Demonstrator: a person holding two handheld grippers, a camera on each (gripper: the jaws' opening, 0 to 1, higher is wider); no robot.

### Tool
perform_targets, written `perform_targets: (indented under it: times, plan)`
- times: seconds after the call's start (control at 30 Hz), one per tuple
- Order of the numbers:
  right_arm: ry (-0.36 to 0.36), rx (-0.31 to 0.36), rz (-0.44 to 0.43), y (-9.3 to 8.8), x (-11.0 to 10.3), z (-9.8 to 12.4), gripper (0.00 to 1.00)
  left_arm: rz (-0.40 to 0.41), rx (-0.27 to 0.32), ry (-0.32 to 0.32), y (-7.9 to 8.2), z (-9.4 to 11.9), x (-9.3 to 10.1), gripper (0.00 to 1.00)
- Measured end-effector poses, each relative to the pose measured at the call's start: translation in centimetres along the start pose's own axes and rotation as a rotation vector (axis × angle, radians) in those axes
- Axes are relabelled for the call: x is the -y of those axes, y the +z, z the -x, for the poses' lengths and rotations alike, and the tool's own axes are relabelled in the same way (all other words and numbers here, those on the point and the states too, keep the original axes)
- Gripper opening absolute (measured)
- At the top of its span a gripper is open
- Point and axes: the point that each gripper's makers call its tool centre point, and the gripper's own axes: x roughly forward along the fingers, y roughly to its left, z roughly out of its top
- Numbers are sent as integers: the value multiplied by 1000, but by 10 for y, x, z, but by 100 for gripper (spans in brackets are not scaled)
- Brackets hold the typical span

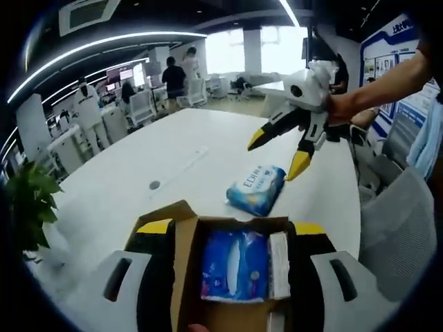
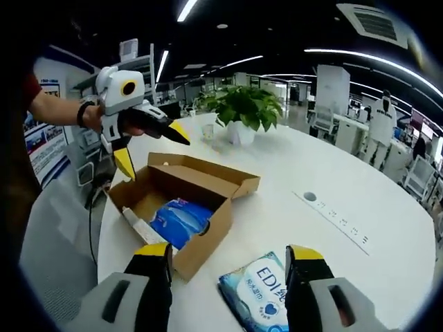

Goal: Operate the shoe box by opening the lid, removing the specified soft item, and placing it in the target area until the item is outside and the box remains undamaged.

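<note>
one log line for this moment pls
box: open, blue pack inside | wipes pack: on table | left gripper: open | right gripper: open, empty

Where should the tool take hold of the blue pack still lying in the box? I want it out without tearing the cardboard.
Grip the blue pack across its raised, crinkled middle, coming straight down through the open top of the shoe box. It lies flat on the bottom with walls all around, a white item beside it, so a side approach would likely press on the cardboard.
</note>
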Motion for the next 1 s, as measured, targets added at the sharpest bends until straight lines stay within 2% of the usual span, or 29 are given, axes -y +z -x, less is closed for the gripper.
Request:
perform_targets:
  times: [0.5, 0.67, 0.83, 1.0]
  plan:
    - [53, 3, 18, 11, -39, -14, 64, 124, 90, 118, -25, 57, 1, 67]
    - [69, 13, 27, 18, -49, -18, 65, 159, 94, 164, -44, 76, 3, 68]
    - [78, 26, 47, 27, -57, -26, 65, 208, 115, 206, -56, 92, 7, 67]
    - [109, 14, 66, 29, -68, -36, 64, 216, 114, 224, -65, 100, 12, 67]
